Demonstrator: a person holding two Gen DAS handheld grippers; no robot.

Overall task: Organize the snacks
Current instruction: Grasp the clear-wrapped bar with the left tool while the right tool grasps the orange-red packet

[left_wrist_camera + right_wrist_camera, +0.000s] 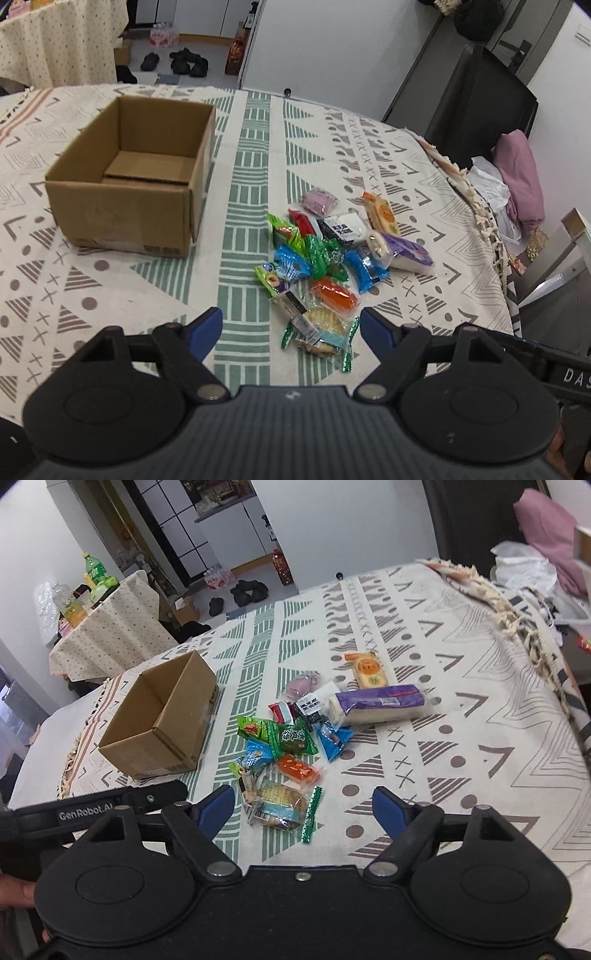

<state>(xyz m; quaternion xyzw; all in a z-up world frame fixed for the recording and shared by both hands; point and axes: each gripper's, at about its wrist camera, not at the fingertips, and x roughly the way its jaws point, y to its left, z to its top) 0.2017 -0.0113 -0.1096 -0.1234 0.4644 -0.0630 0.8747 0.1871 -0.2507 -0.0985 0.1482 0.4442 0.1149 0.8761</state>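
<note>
A pile of wrapped snacks [332, 258] lies on the patterned tablecloth, also in the right wrist view [295, 738]. An open, empty cardboard box [133, 177] stands to its left, seen too in the right wrist view [162, 723]. My left gripper [291, 325] is open and empty, just short of the nearest cracker pack [321, 328]. My right gripper [304, 805] is open and empty, with the same cracker pack [280, 805] between its blue fingertips. An orange pack [299, 770] and a purple pack [380, 701] lie farther off.
The table's right edge with a fringe [491, 236] drops to a chair with pink cloth [521, 177]. A black chair [480, 103] stands behind. The left gripper's body [92, 808] shows at the left of the right wrist view. Shoes [184, 62] lie on the floor.
</note>
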